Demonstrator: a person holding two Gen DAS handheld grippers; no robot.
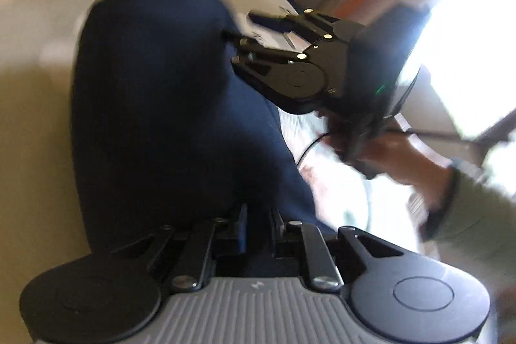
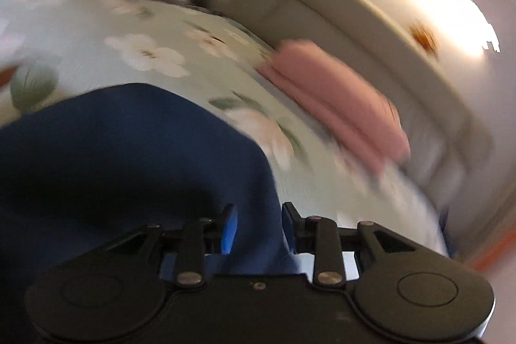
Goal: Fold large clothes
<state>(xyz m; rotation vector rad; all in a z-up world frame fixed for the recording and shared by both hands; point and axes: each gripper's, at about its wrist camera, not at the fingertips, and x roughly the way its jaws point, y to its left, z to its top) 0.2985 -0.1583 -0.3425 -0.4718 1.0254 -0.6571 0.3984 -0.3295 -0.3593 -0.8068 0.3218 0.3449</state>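
Here, both my hand-held grippers pinch navy cloth (image 2: pixel 129 150).
Ahead of my right hand-held gripper (image 2: pixel 259 226), pink folded clothes (image 2: pixel 335 105) lie on the floral bed (image 2: pixel 161 54); my left hand-held gripper (image 1: pixel 258 226) pinches too.

The left claw (image 1: pixel 258 224) has black linkage arms with silver screws, round black pivot discs and a ribbed grey body. The right claw (image 2: pixel 258 221) is all black, with blue pads (image 2: pixel 228 231). The right hand (image 1: pixel 396 157) shows bare skin, a dark wristband (image 1: pixel 443 202) and a pale grey-green sleeve (image 1: pixel 477 215).

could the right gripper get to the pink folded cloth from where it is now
Probably yes. The pink folded cloth lies ahead and to the right on the floral bedspread with nothing between, but the right gripper holds the navy garment, so it must release first.
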